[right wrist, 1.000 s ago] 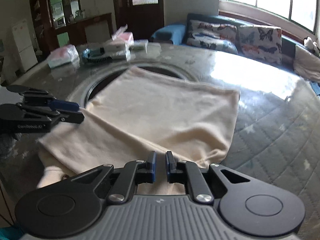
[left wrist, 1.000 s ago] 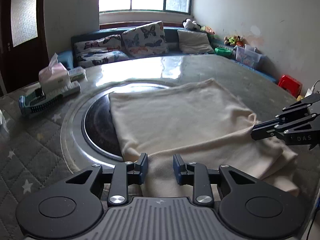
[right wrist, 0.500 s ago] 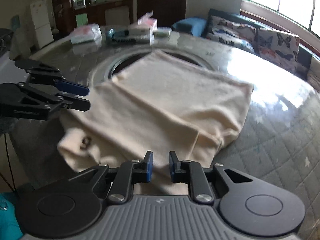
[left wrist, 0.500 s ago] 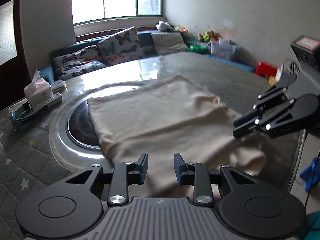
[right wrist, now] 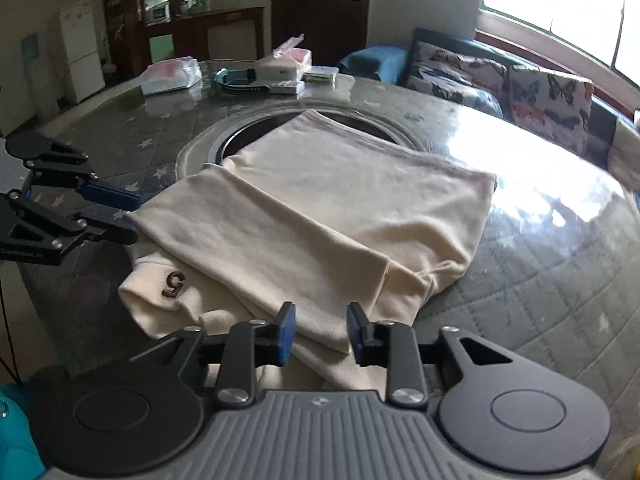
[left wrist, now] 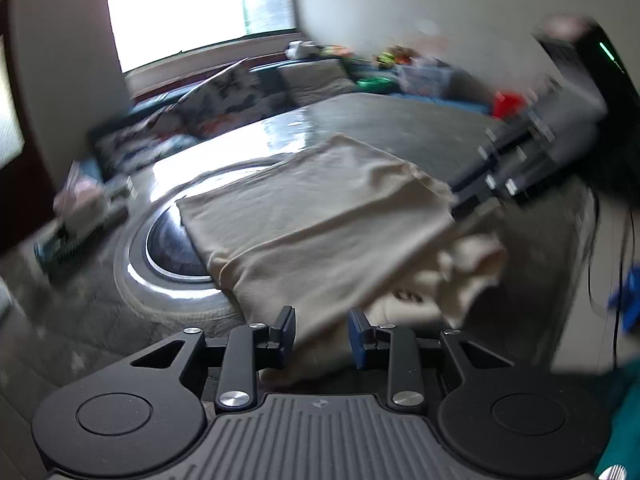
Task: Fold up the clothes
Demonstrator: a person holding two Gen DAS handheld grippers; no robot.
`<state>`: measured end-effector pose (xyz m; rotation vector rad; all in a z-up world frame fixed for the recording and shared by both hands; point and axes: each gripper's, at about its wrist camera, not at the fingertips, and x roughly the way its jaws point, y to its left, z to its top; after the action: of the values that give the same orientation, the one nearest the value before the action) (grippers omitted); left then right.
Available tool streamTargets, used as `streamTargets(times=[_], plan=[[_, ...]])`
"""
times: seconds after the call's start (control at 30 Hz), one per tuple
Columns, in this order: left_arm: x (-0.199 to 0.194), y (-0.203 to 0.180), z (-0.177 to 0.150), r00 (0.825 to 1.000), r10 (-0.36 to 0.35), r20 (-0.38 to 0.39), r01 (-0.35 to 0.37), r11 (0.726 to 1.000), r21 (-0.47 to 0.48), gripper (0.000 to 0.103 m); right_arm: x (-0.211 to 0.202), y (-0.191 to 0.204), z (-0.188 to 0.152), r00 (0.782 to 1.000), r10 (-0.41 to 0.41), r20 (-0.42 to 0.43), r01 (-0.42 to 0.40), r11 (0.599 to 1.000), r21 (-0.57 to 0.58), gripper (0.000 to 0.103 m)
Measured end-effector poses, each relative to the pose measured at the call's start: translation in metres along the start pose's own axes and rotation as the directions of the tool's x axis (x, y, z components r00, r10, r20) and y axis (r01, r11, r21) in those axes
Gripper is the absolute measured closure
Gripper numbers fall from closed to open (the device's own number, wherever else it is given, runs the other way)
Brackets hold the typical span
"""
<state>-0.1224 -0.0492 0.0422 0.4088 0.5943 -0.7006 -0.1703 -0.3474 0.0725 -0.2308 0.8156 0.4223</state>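
My left gripper sits at the left edge of the cream garment, its jaws parted with the fabric's near-left corner at their tips; I cannot tell whether that cloth lies between them. In my left wrist view the same left gripper shows its jaws spread apart with a fold of cloth lying in the gap. The garment lies on the tabletop, partly over the round dark inset, with one layer folded over and a sleeve end bearing a brown "5" hanging at the near edge. Toward the right, my right gripper has its jaws released, straddling the near hem without clamping it. Beyond, a tissue pack and a cushioned sofa stand behind.
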Motion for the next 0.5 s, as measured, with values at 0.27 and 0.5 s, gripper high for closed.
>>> streamTargets(times=[0.27, 0.5], plan=[[0.007, -0.040, -0.015, 1.000, -0.019, 0.009, 0.017, 0.974, 0.227, 0.064, -0.014, 0.005, -0.004, 1.000, -0.018, -0.010, 0.017, 0.997, -0.074, 0.063], [0.018, -0.046, -0.008, 0.997, -0.028, 0.076, 0.011, 0.976, 0.218, 0.088, -0.024, 0.016, -0.016, 0.999, -0.011, -0.035, 0.005, 0.985, -0.170, 0.048]])
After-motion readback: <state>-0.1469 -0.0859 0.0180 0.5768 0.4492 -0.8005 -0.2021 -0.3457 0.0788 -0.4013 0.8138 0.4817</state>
